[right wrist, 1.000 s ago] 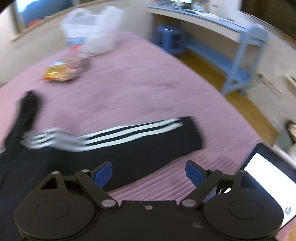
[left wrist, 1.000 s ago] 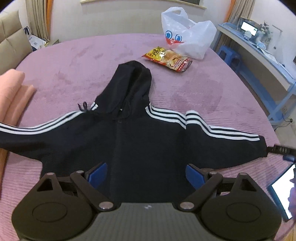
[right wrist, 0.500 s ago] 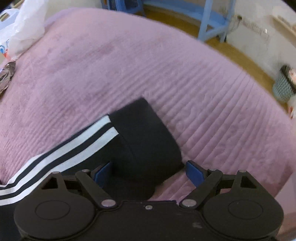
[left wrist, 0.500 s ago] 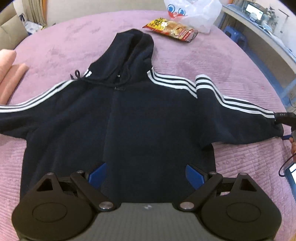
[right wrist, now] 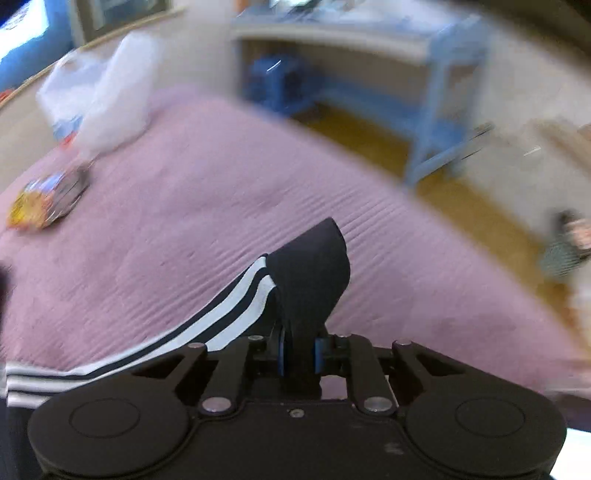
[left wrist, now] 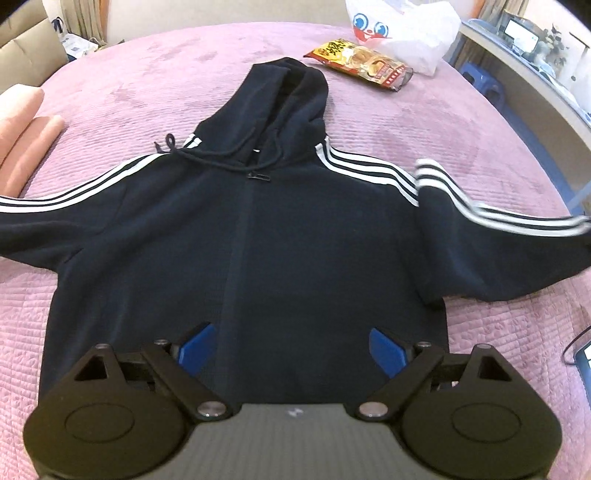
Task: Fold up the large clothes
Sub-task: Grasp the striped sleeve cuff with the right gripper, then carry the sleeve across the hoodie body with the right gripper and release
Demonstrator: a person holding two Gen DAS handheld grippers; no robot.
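Note:
A black hoodie (left wrist: 295, 236) with white stripes on its sleeves lies face up on a purple bedspread (left wrist: 147, 81), hood pointing away and both sleeves spread out. My left gripper (left wrist: 291, 345) hangs open over the lower body of the hoodie, its blue pads wide apart. In the right wrist view the jaws of my right gripper (right wrist: 298, 350) are closing and the blue pads pinch the black cuff (right wrist: 314, 269) of the hoodie's right sleeve, which is lifted off the bedspread (right wrist: 166, 221). That sleeve (left wrist: 498, 229) looks blurred at the right in the left wrist view.
A snack packet (left wrist: 362, 66) and a white plastic bag (left wrist: 402, 29) lie beyond the hood. A folded pink cloth (left wrist: 22, 129) sits at the left edge. A blue desk (right wrist: 406, 74) and stool (right wrist: 277, 81) stand past the bed, and a tablet (left wrist: 585, 358) lies at the right.
My right gripper came down over the sleeve cuff, shut on it and lifted it, swinging the view. My left gripper sank closer to the hoodie's body and stayed open.

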